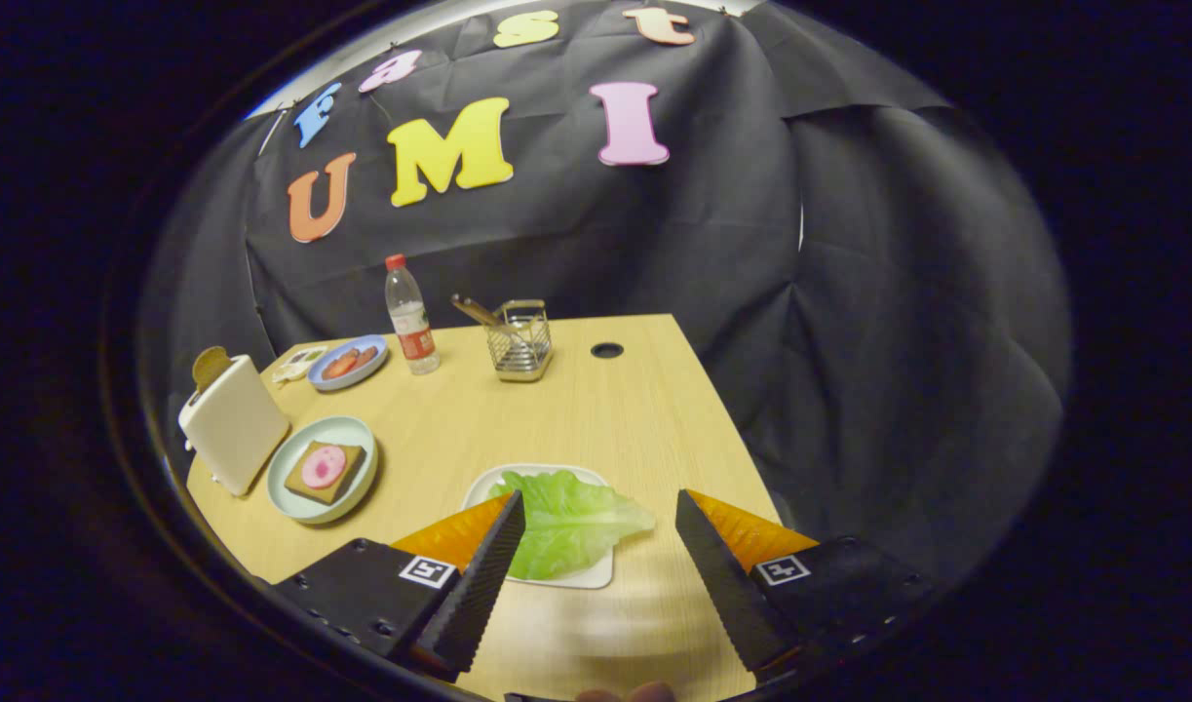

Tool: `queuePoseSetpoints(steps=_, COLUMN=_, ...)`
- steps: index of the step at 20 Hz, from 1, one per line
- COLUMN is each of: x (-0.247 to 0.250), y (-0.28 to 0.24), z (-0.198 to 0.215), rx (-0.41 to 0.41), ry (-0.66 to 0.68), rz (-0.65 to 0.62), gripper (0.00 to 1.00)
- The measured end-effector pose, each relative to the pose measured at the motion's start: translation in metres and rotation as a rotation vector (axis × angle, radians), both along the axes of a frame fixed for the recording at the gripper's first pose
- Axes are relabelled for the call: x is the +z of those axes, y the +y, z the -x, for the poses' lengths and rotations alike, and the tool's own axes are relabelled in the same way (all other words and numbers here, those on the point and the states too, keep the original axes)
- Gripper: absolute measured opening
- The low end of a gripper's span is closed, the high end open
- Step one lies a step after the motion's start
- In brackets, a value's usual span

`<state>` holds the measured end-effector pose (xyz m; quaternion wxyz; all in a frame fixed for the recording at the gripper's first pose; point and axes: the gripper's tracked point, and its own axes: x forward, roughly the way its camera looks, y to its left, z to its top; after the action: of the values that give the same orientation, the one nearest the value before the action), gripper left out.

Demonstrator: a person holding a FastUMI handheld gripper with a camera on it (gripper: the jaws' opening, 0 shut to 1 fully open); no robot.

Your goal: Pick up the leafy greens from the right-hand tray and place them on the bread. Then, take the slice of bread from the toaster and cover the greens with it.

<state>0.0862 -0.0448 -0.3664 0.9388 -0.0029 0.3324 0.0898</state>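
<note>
A green lettuce leaf (568, 522) lies on a white square tray (576, 577) just ahead of my fingers, its left part hidden behind the left finger (483, 575). My gripper (600, 512) hovers above it, open, with nothing between the fingers. Further left, a slice of bread topped with a pink round of sausage (324, 468) sits on a pale green plate (298, 502). Beside that plate stands a cream toaster (233, 421) with a brown bread slice (209, 366) poking out of its top.
At the back of the wooden table (615, 419) are a blue plate with red slices (348, 362), a water bottle (410, 317) and a wire utensil holder (520, 340). A cable hole (606, 349) sits near the far edge. The table's right edge runs close to the right finger.
</note>
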Motion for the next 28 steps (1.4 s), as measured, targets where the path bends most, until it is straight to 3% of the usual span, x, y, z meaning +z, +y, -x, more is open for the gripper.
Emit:
queuePoseSetpoints(steps=9, x=-0.078, y=-0.004, z=-0.033, rx=-0.006, ry=0.114, rz=0.009, gripper=0.96)
queuePoseSetpoints(steps=13, x=-0.086, y=0.001, z=-0.035, rx=0.004, ry=0.127, rz=0.018, gripper=0.92)
queuePoseSetpoints(steps=19, x=-0.080, y=0.000, z=-0.042, rx=-0.008, ry=0.093, rz=0.049, gripper=0.51)
queuePoseSetpoints(steps=23, x=-0.075, y=-0.004, z=-0.045, rx=-0.019, ry=0.074, rz=0.072, gripper=0.11)
queuePoseSetpoints(steps=25, x=-0.073, y=-0.004, z=-0.043, rx=-0.015, ry=0.081, rz=0.070, gripper=0.10)
queuePoseSetpoints(steps=26, x=-0.072, y=-0.001, z=-0.045, rx=-0.010, ry=0.086, rz=0.063, gripper=0.02)
queuePoseSetpoints(steps=28, x=-0.066, y=-0.004, z=-0.042, rx=-0.035, ry=0.103, rz=0.058, gripper=0.01)
